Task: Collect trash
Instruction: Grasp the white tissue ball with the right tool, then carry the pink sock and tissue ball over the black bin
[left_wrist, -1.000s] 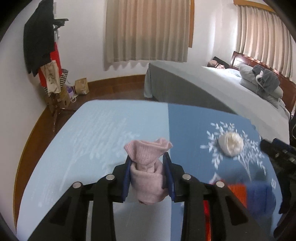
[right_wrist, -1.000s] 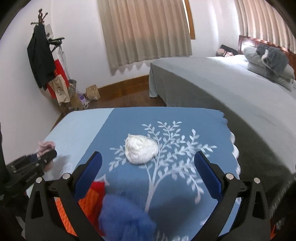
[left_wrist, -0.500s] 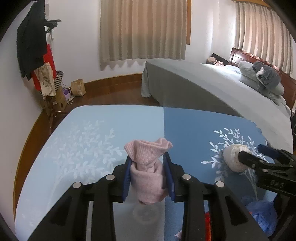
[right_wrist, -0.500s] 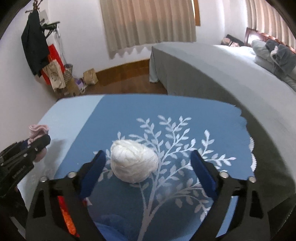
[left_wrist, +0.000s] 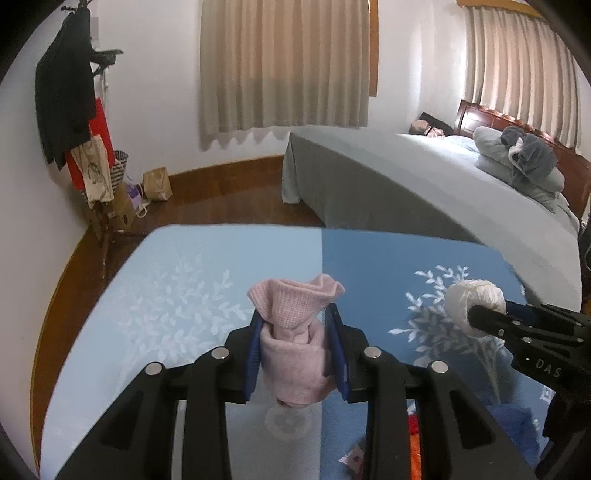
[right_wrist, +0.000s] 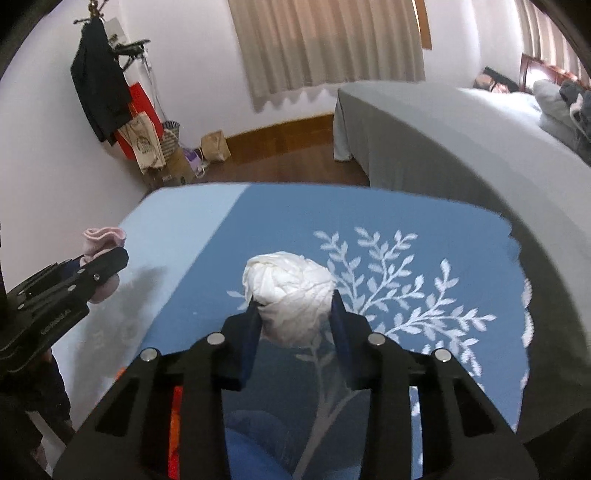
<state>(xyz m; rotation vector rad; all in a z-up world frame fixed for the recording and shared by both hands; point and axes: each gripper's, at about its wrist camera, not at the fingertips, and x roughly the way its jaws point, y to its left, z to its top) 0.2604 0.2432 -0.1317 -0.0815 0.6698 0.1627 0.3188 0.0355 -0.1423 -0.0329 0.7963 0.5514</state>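
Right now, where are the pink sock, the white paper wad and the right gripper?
pink sock (left_wrist: 291, 354), left wrist view, its ribbed middle.
white paper wad (right_wrist: 291, 291), right wrist view, its crumpled front.
right gripper (right_wrist: 293, 325), right wrist view, between its fingertips.

Pink knitted cloth roll (left_wrist: 293, 343), crumpled white paper wad (right_wrist: 290, 291), matt blue printed tablecloth (left_wrist: 369, 258)

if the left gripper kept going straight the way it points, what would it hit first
Probably the light blue tablecloth just beyond the pink cloth that the left gripper holds; nothing else lies ahead, though depth is unclear.
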